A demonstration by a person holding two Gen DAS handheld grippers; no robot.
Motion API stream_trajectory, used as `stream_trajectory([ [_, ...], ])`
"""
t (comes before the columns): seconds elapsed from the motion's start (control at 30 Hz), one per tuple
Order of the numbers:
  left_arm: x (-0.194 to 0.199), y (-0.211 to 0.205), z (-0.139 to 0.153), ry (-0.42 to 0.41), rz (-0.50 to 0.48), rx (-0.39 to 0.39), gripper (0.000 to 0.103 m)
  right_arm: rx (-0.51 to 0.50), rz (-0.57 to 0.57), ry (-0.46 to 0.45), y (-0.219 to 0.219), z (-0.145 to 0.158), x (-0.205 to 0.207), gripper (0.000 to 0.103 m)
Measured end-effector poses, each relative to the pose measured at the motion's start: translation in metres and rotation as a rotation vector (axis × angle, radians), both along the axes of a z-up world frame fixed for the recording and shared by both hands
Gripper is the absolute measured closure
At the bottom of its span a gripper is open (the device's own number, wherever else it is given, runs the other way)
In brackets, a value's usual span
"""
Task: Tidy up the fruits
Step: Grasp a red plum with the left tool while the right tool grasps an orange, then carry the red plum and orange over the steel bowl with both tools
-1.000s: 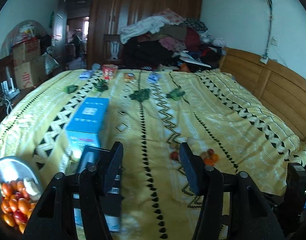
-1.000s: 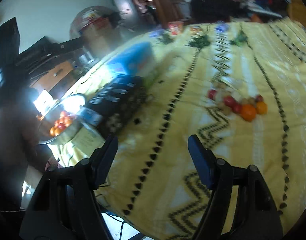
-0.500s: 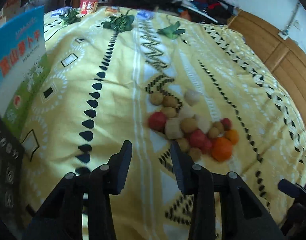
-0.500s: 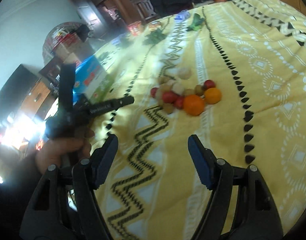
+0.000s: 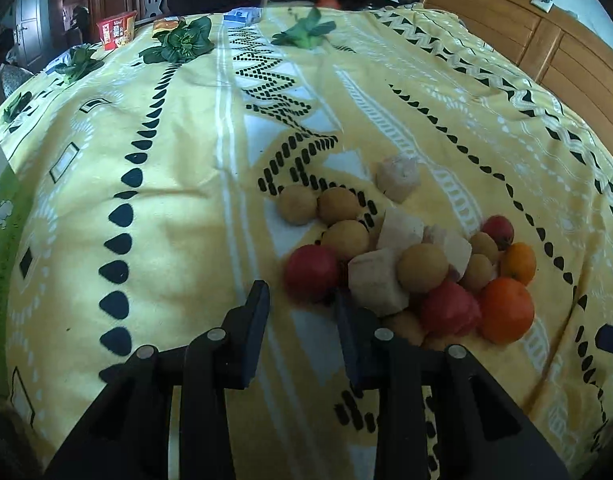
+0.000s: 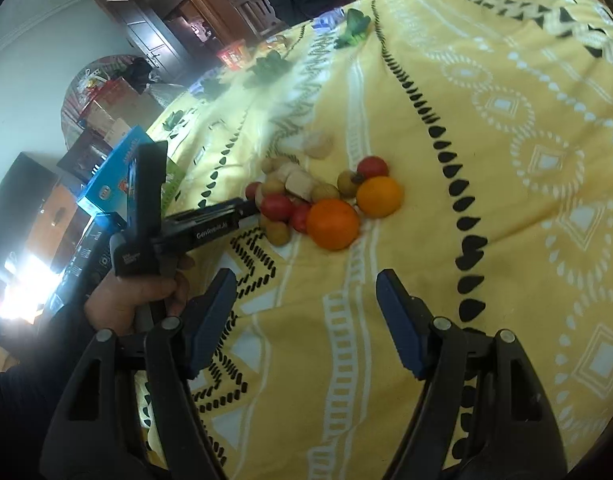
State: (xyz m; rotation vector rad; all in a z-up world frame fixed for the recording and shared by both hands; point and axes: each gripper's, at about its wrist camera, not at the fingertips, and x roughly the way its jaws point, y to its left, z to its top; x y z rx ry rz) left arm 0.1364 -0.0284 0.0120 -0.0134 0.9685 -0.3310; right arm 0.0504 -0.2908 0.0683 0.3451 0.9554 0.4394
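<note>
The left wrist view looked steeply down, close over the fruit pile (image 5: 406, 264) on the bed (image 5: 166, 168). The right wrist view faced the same pile (image 6: 318, 196) from farther back.

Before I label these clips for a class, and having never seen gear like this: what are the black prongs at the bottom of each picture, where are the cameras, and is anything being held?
There is no robot. A person holds a hand-squeezed two-finger gripper in each hand, and each carries a wide-angle camera looking along its own fingers, so the prongs are those fingers.

In the left view, the left gripper has just been closing and is narrow, with nothing between its fingers; it sits right at a red fruit.

In the right view, the right gripper is open and empty, and you also see the person's left hand.

On the yellow patterned bedspread lies a heap of fruit: oranges, red fruits, small tan ones and pale chunks.
</note>
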Motion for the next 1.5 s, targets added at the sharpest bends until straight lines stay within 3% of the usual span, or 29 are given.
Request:
stream_trajectory([
  [0.3,0.019,-0.005,0.001,-0.015,0.012,-0.046,0.066,-0.006,0.004,-0.002,-0.001,0.001,-0.001,0.030],
  [0.4,0.020,-0.007,-0.002,-0.014,0.010,-0.040,0.068,-0.008,0.008,-0.005,0.000,0.001,0.000,0.030],
  [0.43,0.019,-0.007,-0.002,-0.015,0.009,-0.041,0.074,-0.011,0.012,-0.003,0.000,0.000,0.000,0.030],
  [0.5,0.016,-0.007,0.000,-0.023,0.010,-0.042,0.076,-0.014,0.015,0.001,0.002,-0.001,0.002,0.030],
  [0.83,-0.035,0.024,0.039,-0.081,0.115,-0.106,0.076,-0.064,0.051,0.003,0.023,-0.015,0.040,0.033],
  [0.93,-0.052,0.026,0.048,-0.088,0.106,-0.128,0.076,-0.107,0.056,0.017,0.030,-0.027,0.058,0.041],
  [1.2,-0.076,0.023,0.061,-0.085,0.080,-0.149,0.076,-0.197,0.095,0.035,0.046,-0.050,0.074,0.043],
  [1.23,-0.078,0.024,0.064,-0.089,0.079,-0.148,0.076,-0.200,0.087,0.027,0.044,-0.049,0.073,0.046],
  [1.27,-0.080,0.024,0.066,-0.093,0.079,-0.146,0.076,-0.201,0.079,0.025,0.043,-0.048,0.072,0.056],
  [1.5,-0.100,0.041,0.098,-0.146,0.104,-0.162,0.076,-0.192,0.090,-0.039,0.046,-0.015,0.050,0.057],
])
